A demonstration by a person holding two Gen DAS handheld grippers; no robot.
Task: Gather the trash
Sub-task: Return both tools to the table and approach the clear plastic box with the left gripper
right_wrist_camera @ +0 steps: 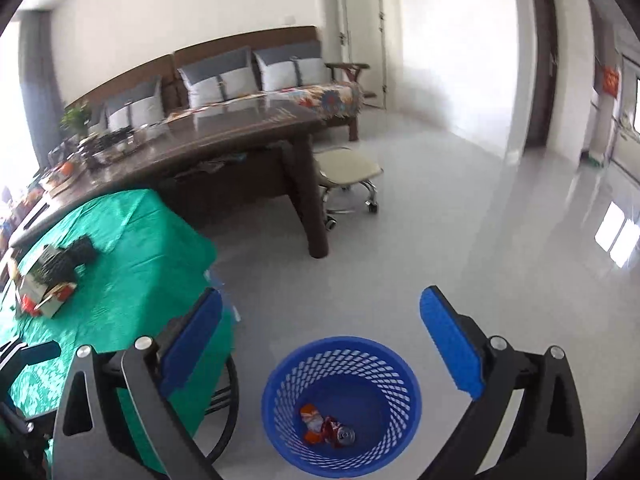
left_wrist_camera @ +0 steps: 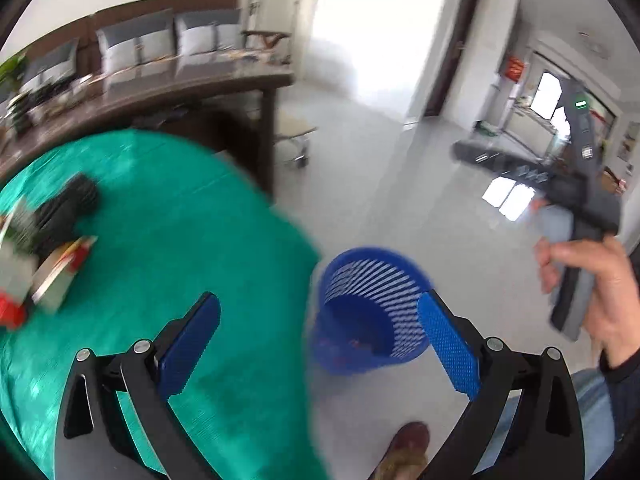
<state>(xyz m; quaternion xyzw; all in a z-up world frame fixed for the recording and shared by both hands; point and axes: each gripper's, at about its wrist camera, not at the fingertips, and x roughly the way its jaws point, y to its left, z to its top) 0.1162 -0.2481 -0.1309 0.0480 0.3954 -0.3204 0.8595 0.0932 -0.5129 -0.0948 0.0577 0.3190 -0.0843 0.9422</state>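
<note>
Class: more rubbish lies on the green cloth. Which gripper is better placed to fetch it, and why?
Left, probably. The left gripper, open and empty, sits over the green cloth's edge near the clutter; the right gripper hangs over the blue basket.

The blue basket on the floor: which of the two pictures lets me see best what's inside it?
The right wrist view. It looks down into the blue basket, so the crushed can and wrappers at its bottom are clear. The left wrist view shows the basket blurred and more from the side, its contents only faint specks.
</note>
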